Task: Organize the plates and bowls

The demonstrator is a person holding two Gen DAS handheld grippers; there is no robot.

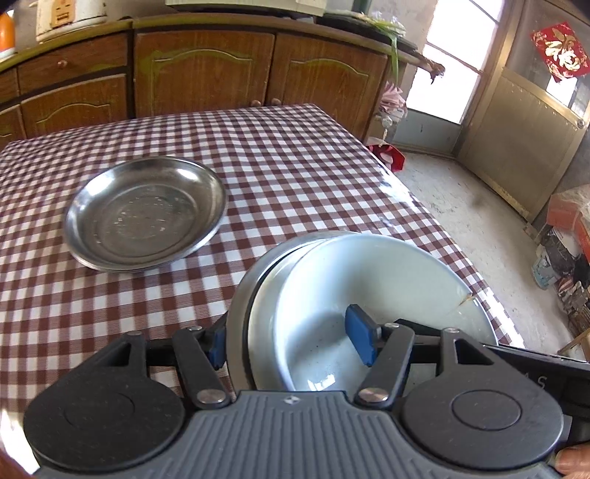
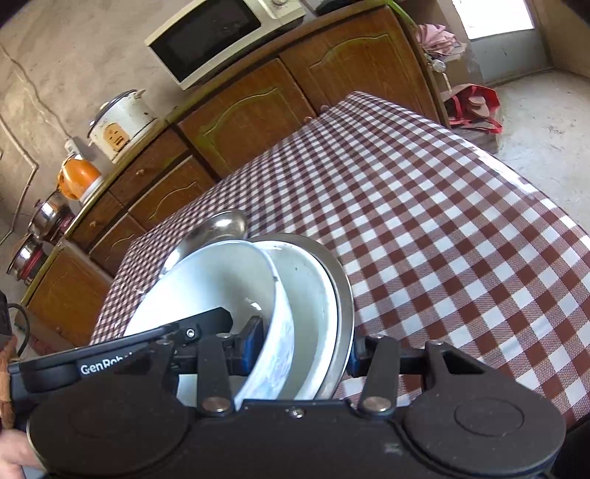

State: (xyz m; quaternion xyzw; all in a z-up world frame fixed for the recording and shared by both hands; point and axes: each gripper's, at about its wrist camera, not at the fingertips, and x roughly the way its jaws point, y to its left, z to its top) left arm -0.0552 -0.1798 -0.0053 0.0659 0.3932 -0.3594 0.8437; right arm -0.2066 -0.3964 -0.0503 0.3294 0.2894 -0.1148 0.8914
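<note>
The near part of the stack of dishes [image 1: 354, 294] is hidden behind the left gripper [image 1: 291, 344] body, and its steel underside cannot be seen. In the right wrist view the steel plate [image 2: 221, 224] on the table is mostly covered by the white bowl [image 2: 221, 280]. The rice cooker [image 1: 70, 16] and microwave [image 1: 243, 5] are cut off by the top edge. The boxes [image 1: 568, 235] on the floor run off at the right.

Black grippers, blue-padded fingers [image 1: 359, 333]
</note>
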